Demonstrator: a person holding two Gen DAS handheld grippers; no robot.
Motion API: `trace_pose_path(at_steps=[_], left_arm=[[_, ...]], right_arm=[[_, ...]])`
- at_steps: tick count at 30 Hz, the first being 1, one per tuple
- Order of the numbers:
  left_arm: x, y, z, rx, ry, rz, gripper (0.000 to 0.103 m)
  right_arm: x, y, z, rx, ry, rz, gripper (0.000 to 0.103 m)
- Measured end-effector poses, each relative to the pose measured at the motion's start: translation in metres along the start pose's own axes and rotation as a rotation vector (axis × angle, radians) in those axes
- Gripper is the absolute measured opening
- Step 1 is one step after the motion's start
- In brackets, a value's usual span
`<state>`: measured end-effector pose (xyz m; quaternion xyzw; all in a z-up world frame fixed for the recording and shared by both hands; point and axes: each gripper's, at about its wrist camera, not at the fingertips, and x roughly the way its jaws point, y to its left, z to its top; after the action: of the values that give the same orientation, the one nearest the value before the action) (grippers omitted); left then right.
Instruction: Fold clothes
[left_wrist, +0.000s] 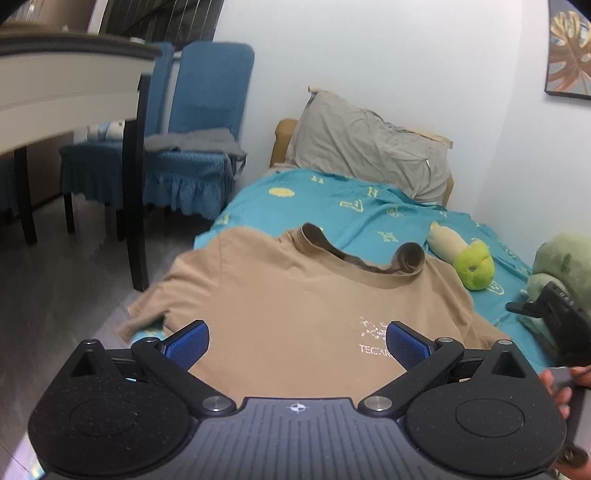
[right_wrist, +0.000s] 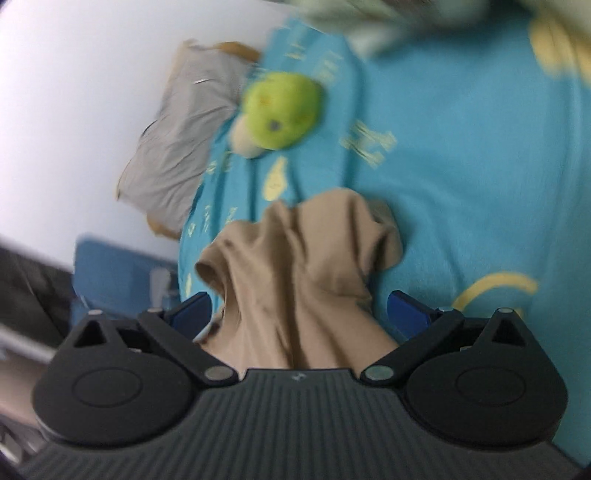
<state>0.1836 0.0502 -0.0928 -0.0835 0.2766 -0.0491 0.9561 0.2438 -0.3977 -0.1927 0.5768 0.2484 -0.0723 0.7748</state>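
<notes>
Left wrist view: we see the tan T-shirt (left_wrist: 295, 295) spread unfolded on the bed (left_wrist: 332, 206), collar at twelve o'clock; the left gripper (left_wrist: 297, 345) and right gripper (right_wrist: 297, 314) both gape wide, gripping nothing, every fold left.

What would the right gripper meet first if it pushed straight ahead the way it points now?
Most likely the bunched sleeve of the tan T-shirt, which already lies between the open right gripper fingers. Past it is the blue bedsheet. The view is blurred, so depth is uncertain.

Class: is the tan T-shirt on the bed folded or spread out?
Mostly spread. The T-shirt lies face up on the bed, collar and chest print showing, one sleeve bunched; no fold made yet.
</notes>
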Motion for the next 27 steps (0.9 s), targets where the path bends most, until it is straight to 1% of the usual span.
trace_pose_path(at_steps=[3,5,6,7,8,9,10,11,13,16,19,20,21,24,26,27], left_arm=[[0.012,0.001,-0.004,-0.013,0.021,-0.011,0.103],[0.019,0.003,-0.008,-0.023,0.029,-0.022,0.103],[0.022,0.004,-0.009,-0.030,0.032,-0.028,0.103],[0.026,0.005,-0.011,-0.035,0.037,-0.033,0.103],[0.029,0.006,-0.012,-0.038,0.042,-0.036,0.103],[0.032,0.007,-0.013,-0.041,0.047,-0.035,0.103],[0.035,0.008,-0.014,-0.043,0.052,-0.030,0.103],[0.037,0.009,-0.014,-0.048,0.055,-0.026,0.103],[0.038,0.011,-0.014,-0.061,0.052,-0.025,0.103],[0.039,0.013,-0.013,-0.069,0.041,-0.025,0.103],[0.037,0.011,-0.013,-0.049,0.032,-0.025,0.103],[0.037,0.010,-0.014,-0.040,0.030,-0.023,0.103],[0.037,0.009,-0.014,-0.031,0.030,-0.020,0.103],[0.035,0.009,-0.017,-0.009,0.028,-0.009,0.103],[0.034,0.010,-0.019,0.004,0.027,0.005,0.103],[0.034,0.011,-0.020,0.009,0.028,0.013,0.103]], right_arm=[[0.014,-0.003,0.005,0.006,-0.092,0.036,0.103],[0.027,0.001,0.008,-0.004,-0.105,0.058,0.103],[0.034,0.004,0.008,-0.018,-0.107,0.064,0.100],[0.040,0.007,0.009,-0.033,-0.108,0.063,0.083],[0.044,0.009,0.011,-0.047,-0.108,0.038,0.069],[0.047,0.011,0.012,-0.055,-0.112,-0.002,0.044],[0.049,0.012,0.013,-0.067,-0.120,-0.043,0.013],[0.047,0.015,0.014,-0.091,-0.141,-0.082,0.012],[0.035,0.022,0.019,-0.165,-0.202,-0.107,0.011],[0.008,0.035,0.031,-0.281,-0.303,-0.098,0.011],[-0.018,0.035,0.046,-0.314,-0.358,-0.066,0.011],[-0.022,0.029,0.051,-0.310,-0.352,-0.062,0.011],[-0.023,0.021,0.054,-0.286,-0.338,-0.054,0.011],[-0.019,-0.012,0.058,-0.133,-0.298,-0.014,0.014],[-0.011,-0.028,0.058,-0.036,-0.255,0.034,0.019],[-0.005,-0.034,0.057,0.011,-0.229,0.064,0.041]])
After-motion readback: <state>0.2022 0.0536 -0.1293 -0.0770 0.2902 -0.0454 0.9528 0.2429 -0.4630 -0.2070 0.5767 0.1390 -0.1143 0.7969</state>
